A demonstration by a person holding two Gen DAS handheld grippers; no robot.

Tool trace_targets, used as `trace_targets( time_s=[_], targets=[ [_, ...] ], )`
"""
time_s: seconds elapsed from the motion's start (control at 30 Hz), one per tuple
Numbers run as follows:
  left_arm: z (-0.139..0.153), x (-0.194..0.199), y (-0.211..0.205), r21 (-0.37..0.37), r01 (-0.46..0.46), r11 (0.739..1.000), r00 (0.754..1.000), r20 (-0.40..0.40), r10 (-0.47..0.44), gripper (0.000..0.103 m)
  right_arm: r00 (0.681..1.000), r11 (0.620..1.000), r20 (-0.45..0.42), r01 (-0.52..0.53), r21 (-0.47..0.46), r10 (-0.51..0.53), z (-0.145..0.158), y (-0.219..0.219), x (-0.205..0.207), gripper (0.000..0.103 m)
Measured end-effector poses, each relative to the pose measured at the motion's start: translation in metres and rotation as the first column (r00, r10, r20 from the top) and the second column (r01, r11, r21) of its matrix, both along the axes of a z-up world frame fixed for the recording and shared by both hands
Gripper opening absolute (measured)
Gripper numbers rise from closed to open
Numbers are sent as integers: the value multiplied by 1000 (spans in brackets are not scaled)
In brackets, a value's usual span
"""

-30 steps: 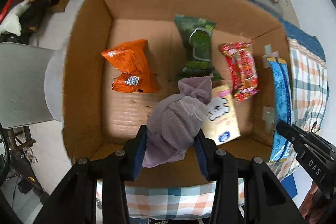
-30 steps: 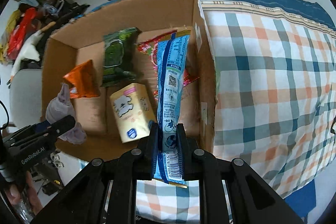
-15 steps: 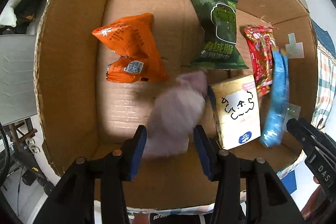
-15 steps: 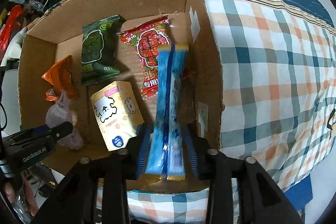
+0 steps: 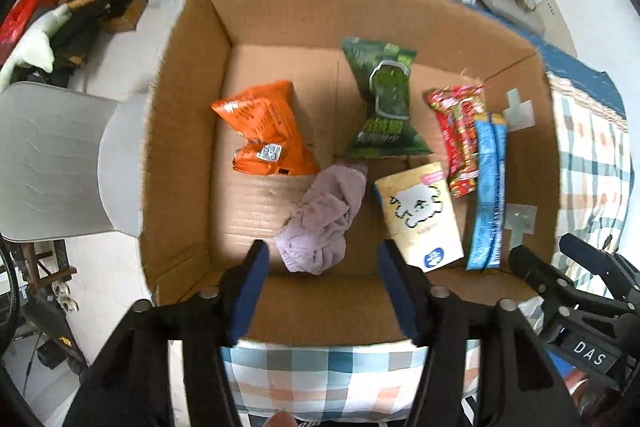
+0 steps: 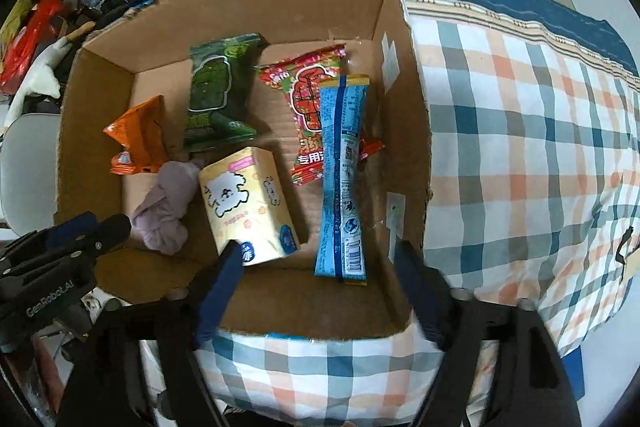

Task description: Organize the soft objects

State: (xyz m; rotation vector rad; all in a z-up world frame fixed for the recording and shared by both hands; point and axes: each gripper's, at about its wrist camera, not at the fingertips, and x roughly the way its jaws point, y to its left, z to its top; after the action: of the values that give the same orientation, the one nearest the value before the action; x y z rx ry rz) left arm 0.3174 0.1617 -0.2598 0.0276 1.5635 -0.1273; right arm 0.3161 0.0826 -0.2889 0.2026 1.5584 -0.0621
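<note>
left gripper [image 5: 320, 259]: we see our jaws spread wide and released at the bottom centre of the left wrist view, gripping nothing.
orange crinkled snack bag [image 5: 264, 131]: left part of the open brown cardboard box [image 5: 180, 131], lying on its floor.
crumpled mauve cloth [image 5: 324, 219]: centre of the left wrist frame, on the box floor just above our left fingertips, apart from them.
dark green snack packet [image 5: 384, 103]: upper centre, flat.
pale yellow tissue pack with a white dog [image 5: 420, 215]: just right of the cloth.
red printed snack packet [image 6: 316, 115]: right of centre, partly under the long blue pouch [image 6: 342, 179].
right gripper [image 6: 316, 267]: our jaws stand released, wide apart, the blue pouch's lower end between them untouched.
plaid tablecloth [image 6: 520, 155]: right side of the right wrist frame.
</note>
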Motion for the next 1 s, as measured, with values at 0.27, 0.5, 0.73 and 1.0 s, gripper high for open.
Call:
trace_targets(
  time_s=[0.27,0.5,0.73,1.0],
  targets=[
    [48,-11,11,11,-27,1000,990,138,25,91,996,999,86,-6,-35,9,46,-1,-16,98],
    [83,-31,6,1,-45,999,971,235,43,97,991,999,135,-4,-36,9,80,-5,-38,98],
    [129,-69,1,7,-34,999,951,308,30,97,974,1000,225,5,-21,-1,130,-10,-74,99],
    [203,-128,-6,11,-32,999,899,438,24,97,934,999,356,19,-41,-3,215,-17,-140,99]
  ],
)
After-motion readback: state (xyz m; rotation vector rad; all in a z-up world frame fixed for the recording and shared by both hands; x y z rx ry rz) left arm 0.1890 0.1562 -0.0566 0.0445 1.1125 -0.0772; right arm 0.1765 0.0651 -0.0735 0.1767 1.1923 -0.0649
